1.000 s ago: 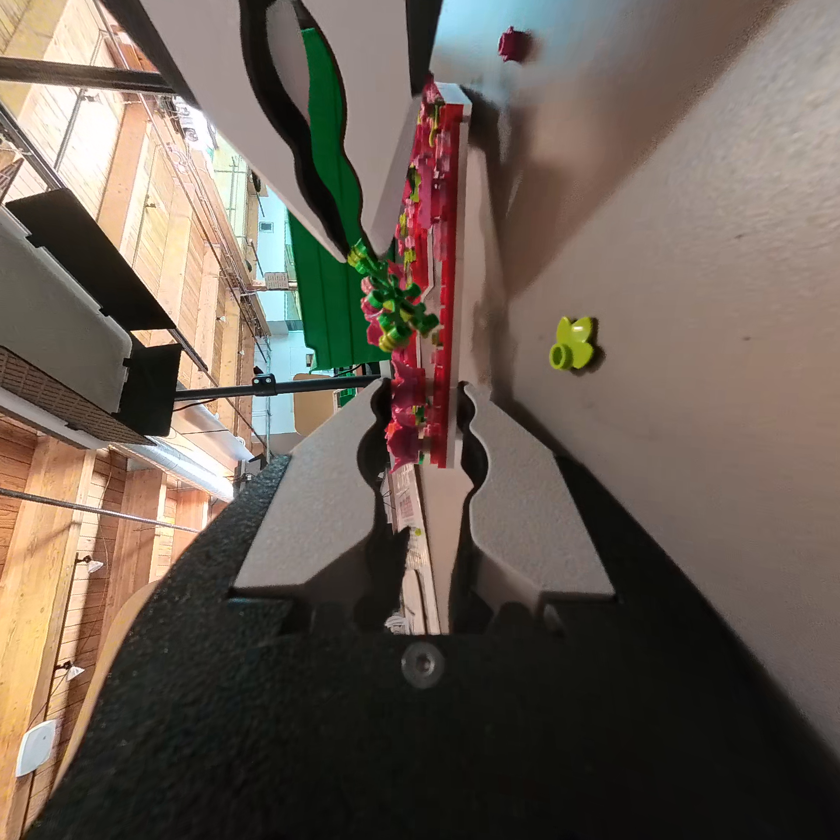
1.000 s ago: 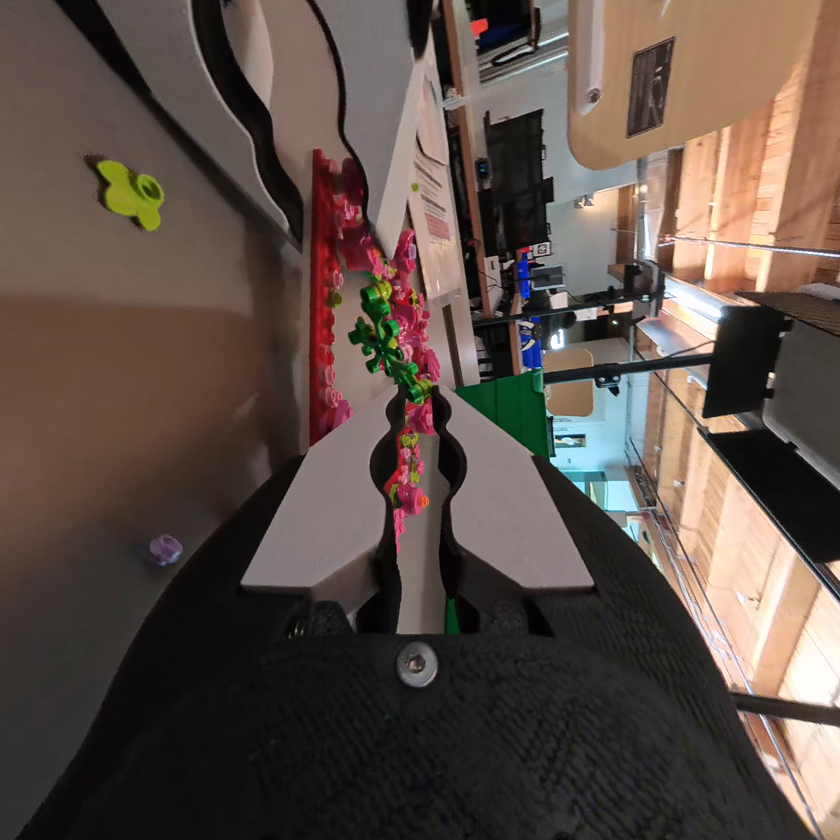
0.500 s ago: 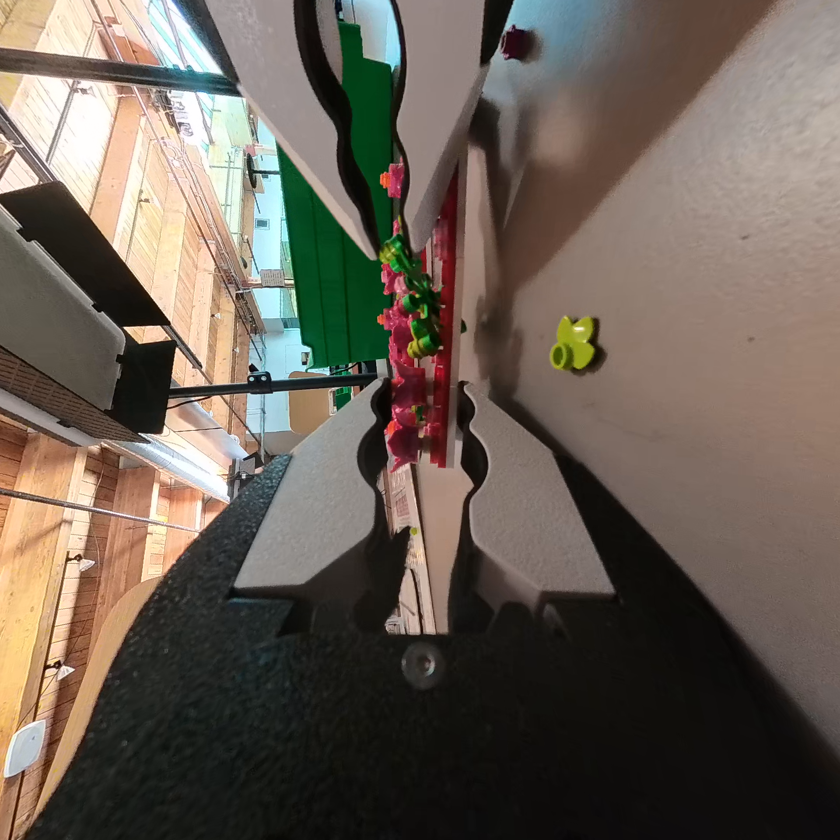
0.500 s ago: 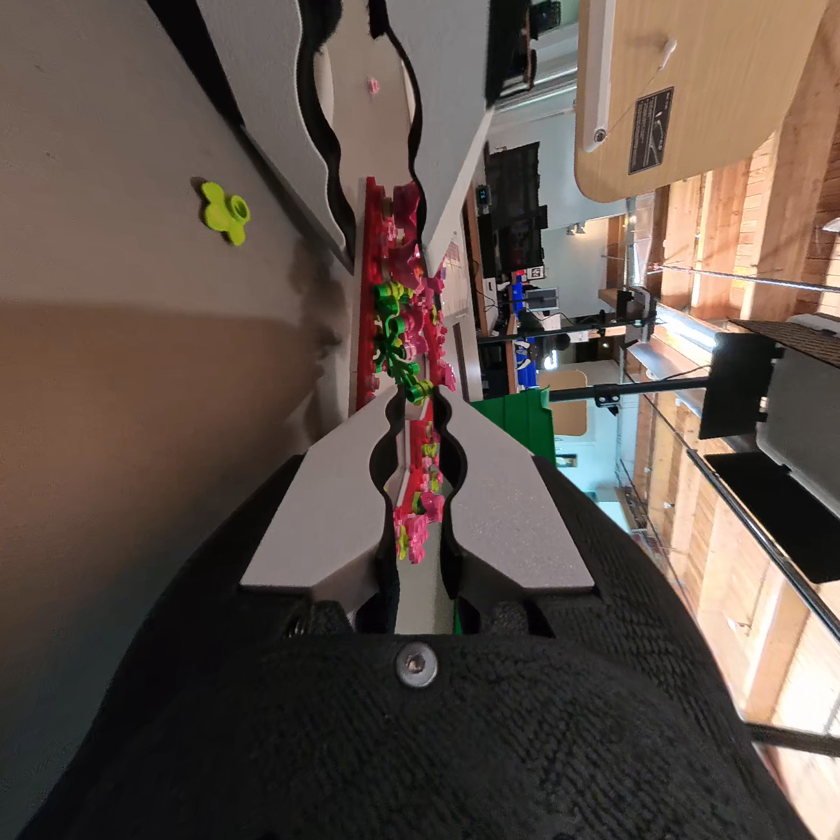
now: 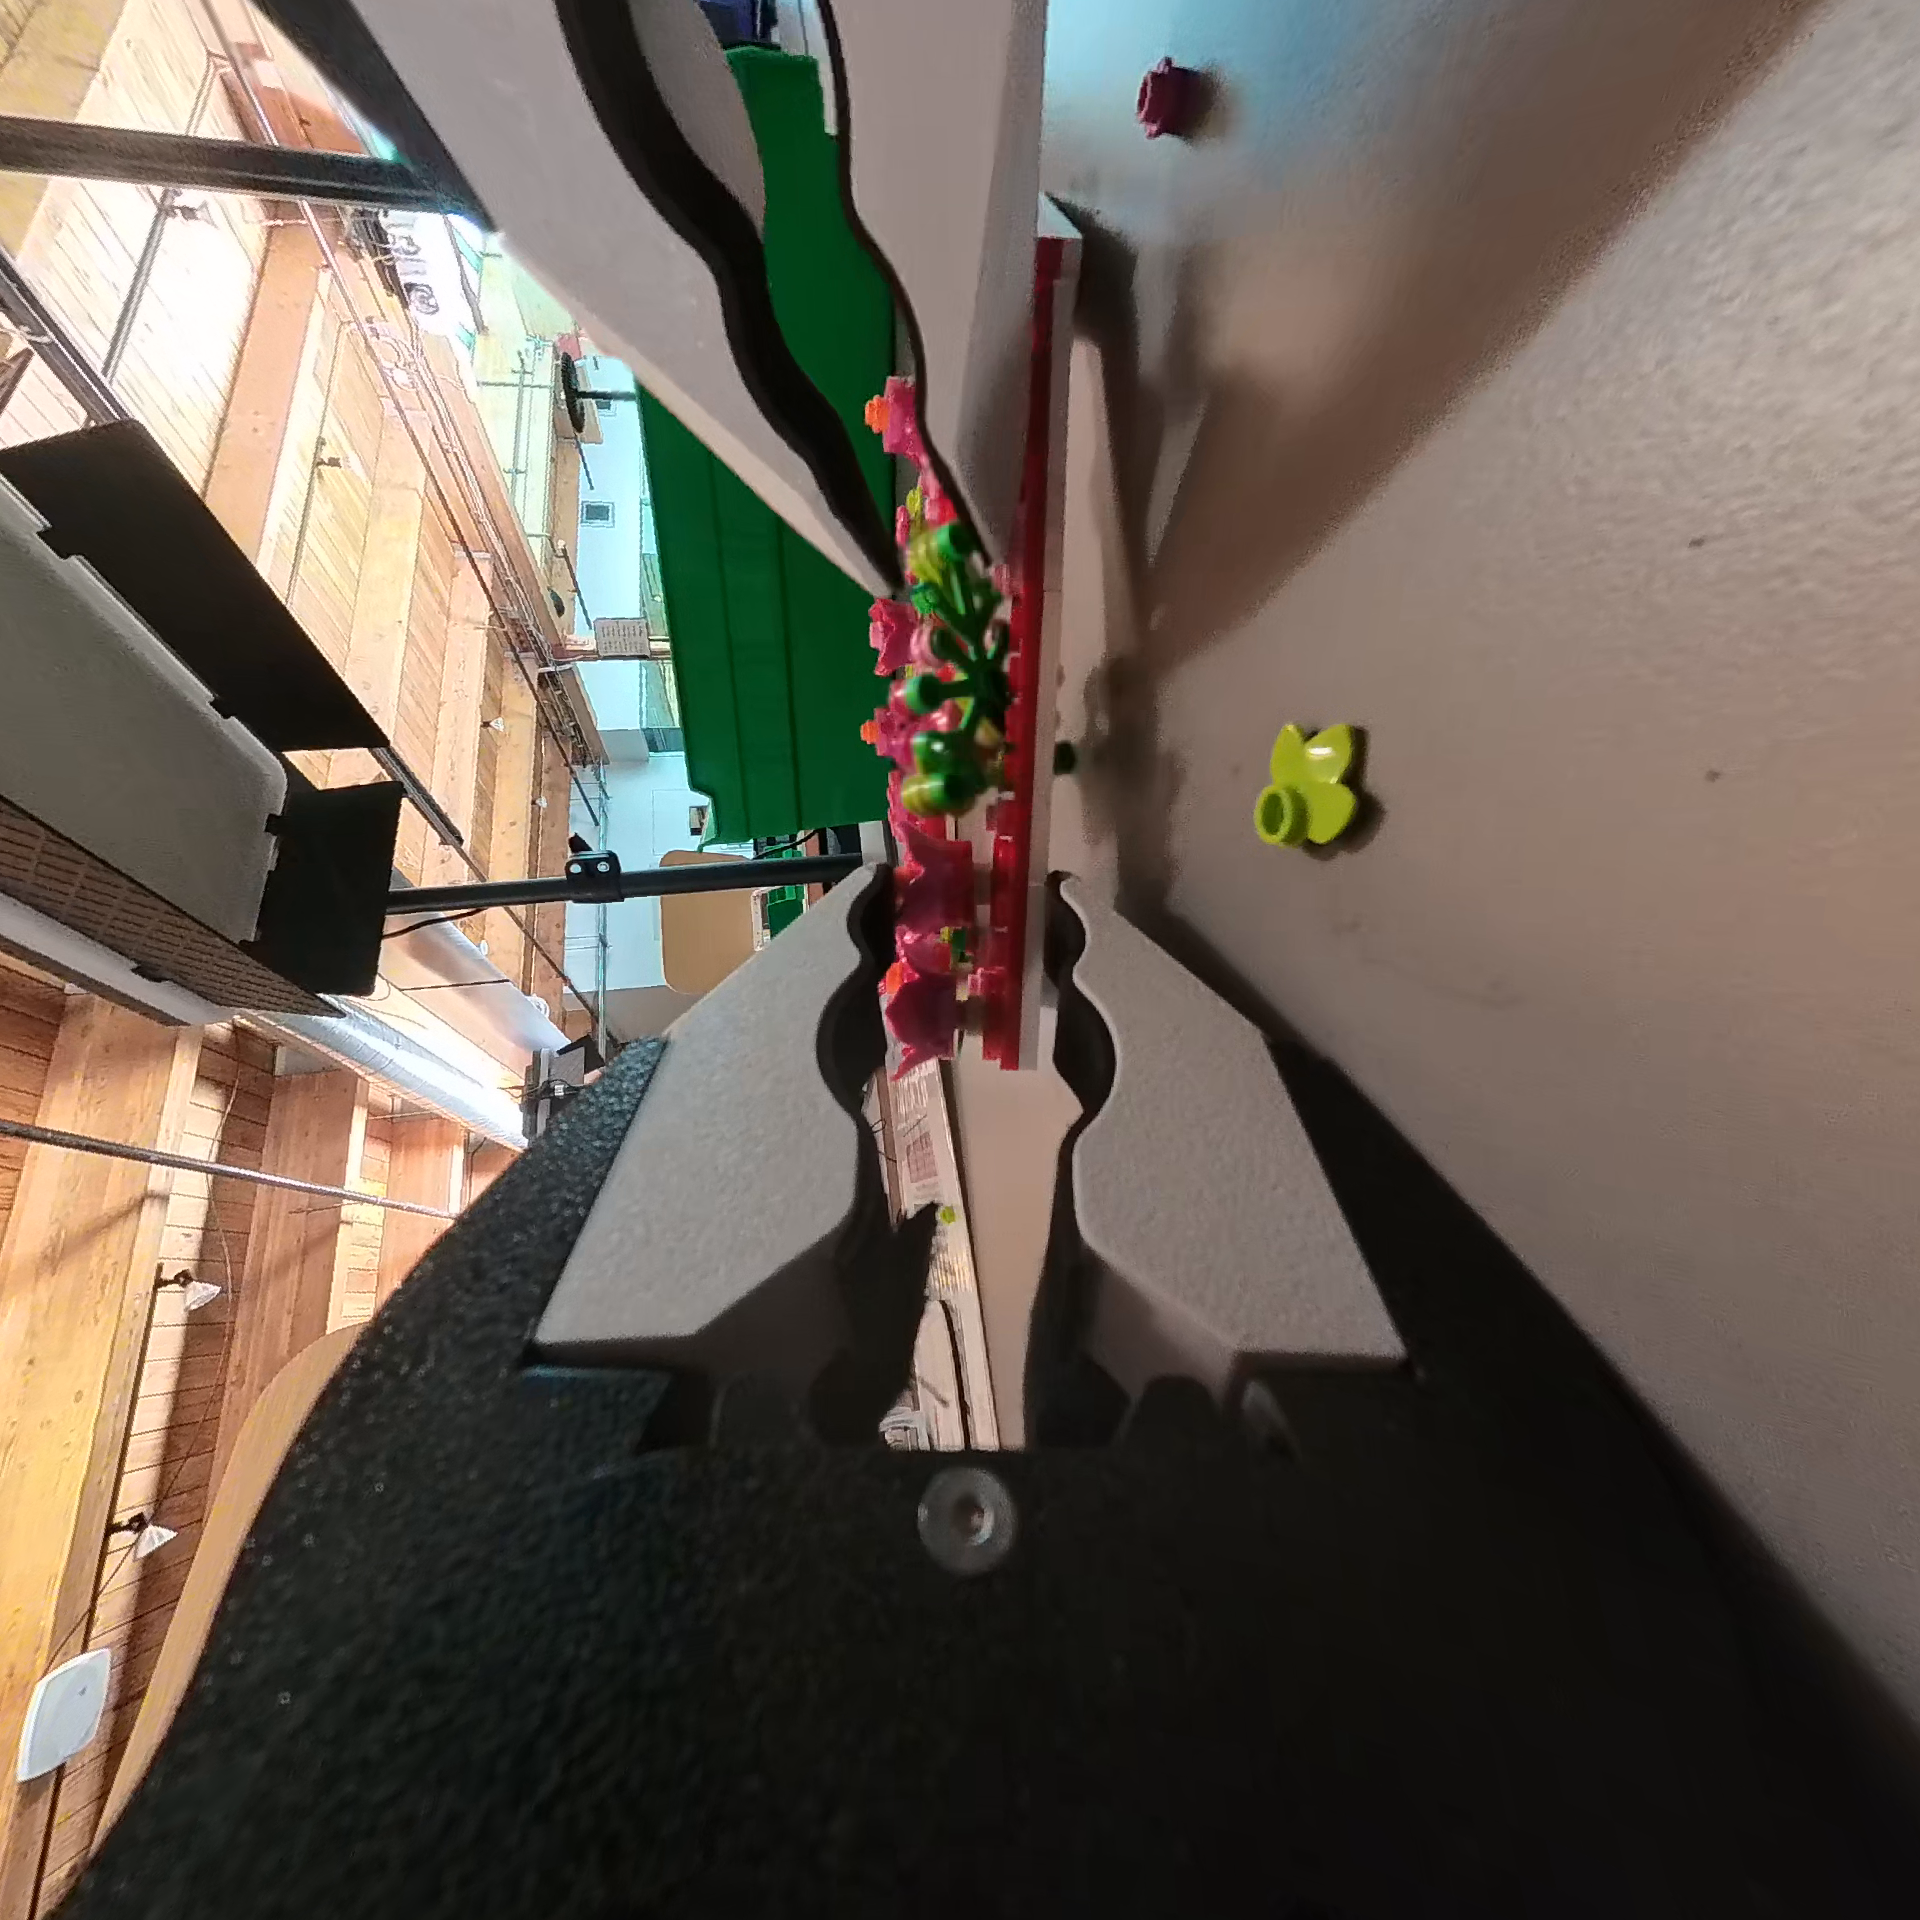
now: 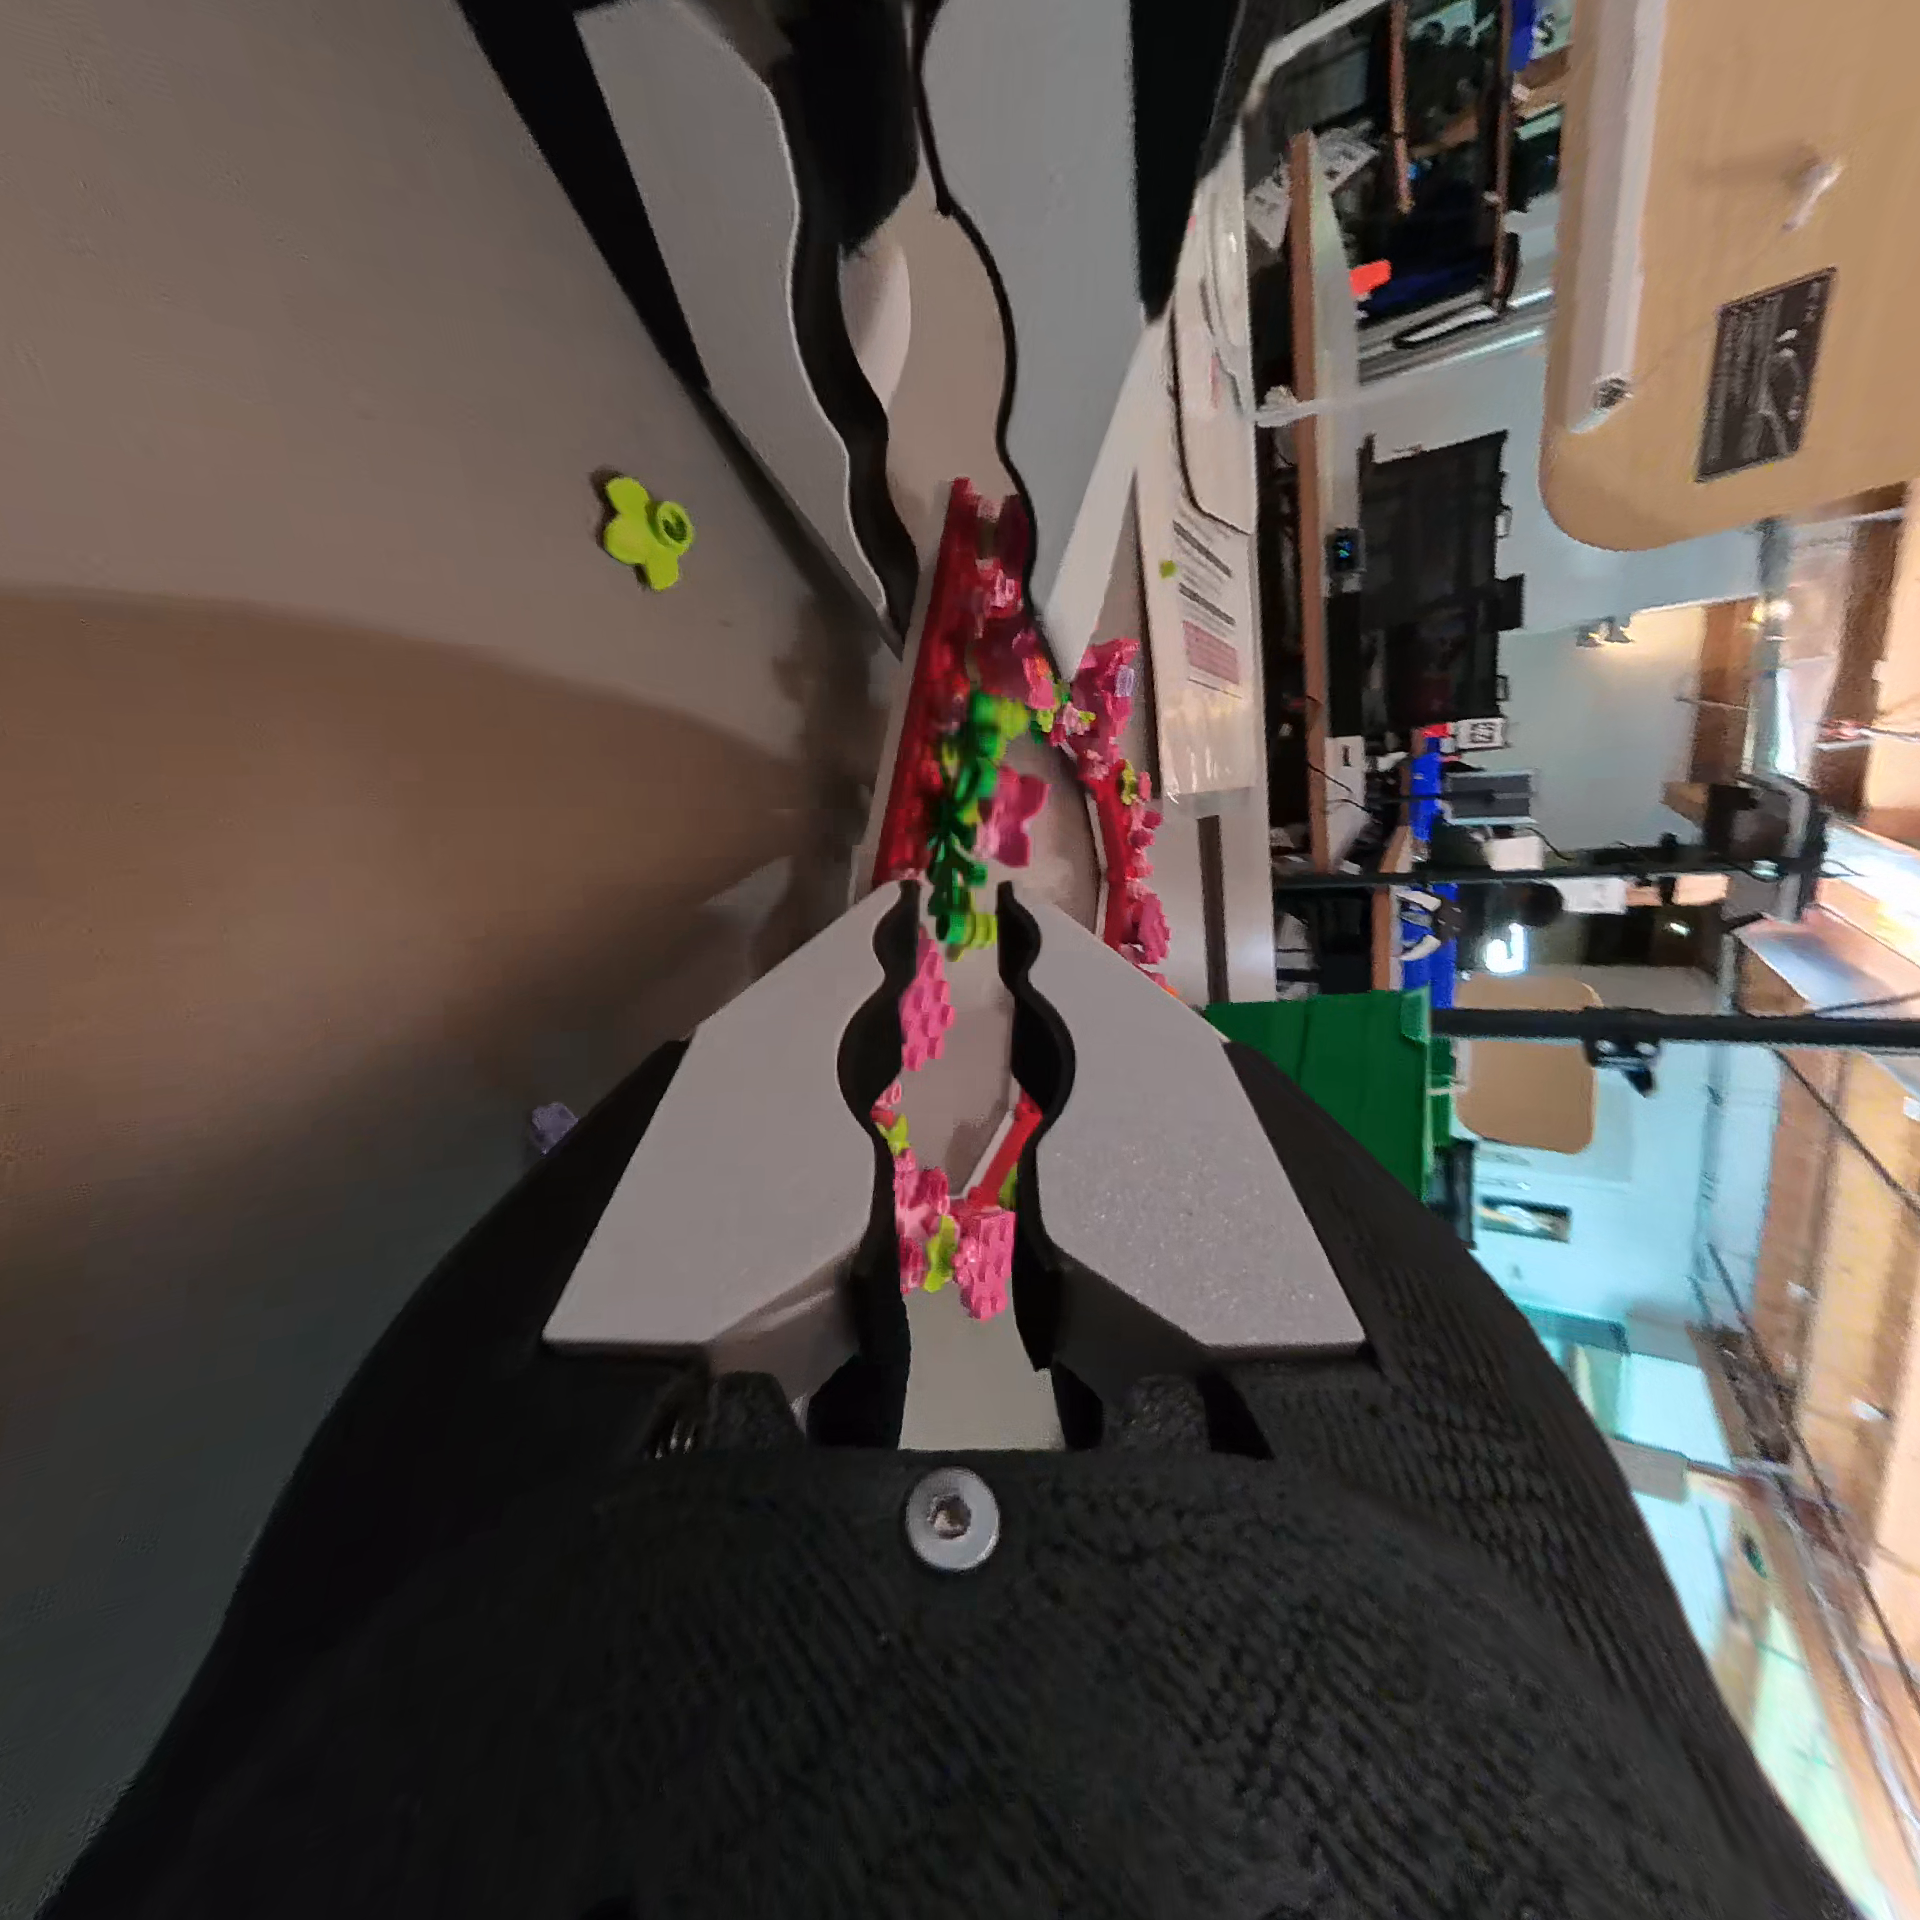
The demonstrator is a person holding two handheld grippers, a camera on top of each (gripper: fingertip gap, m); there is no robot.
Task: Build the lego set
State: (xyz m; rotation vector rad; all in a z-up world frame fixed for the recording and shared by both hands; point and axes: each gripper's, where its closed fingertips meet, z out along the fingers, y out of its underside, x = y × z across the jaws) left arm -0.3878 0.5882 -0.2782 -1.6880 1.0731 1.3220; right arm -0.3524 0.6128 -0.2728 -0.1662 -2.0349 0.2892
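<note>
Left gripper (image 5: pixel 971 883): lower centre of the left wrist view, its jaws closed on the near end of the red Lego plate, one tip on the flower side and one on the pale underside
Right gripper (image 6: pixel 956 896): lower centre of the right wrist view, its tips narrowly apart around the stem of the green plant piece; whether they actually pinch it cannot be told
Red Lego plate (image 5: pixel 1031 665): centre of the left wrist view, seen edge-on, studded with pink flowers
Green plant piece (image 5: pixel 961 665): on the plate's flower side, mid-frame
Lime flower piece (image 5: pixel 1311 781): loose on the grey table (image 5: pixel 1558 623), right of centre, apart from the plate
Dark pink piece (image 5: pixel 1166 96): upper right, alone on the table
Lilac piece (image 6: pixel 551 1127): left of the right gripper's body
</note>
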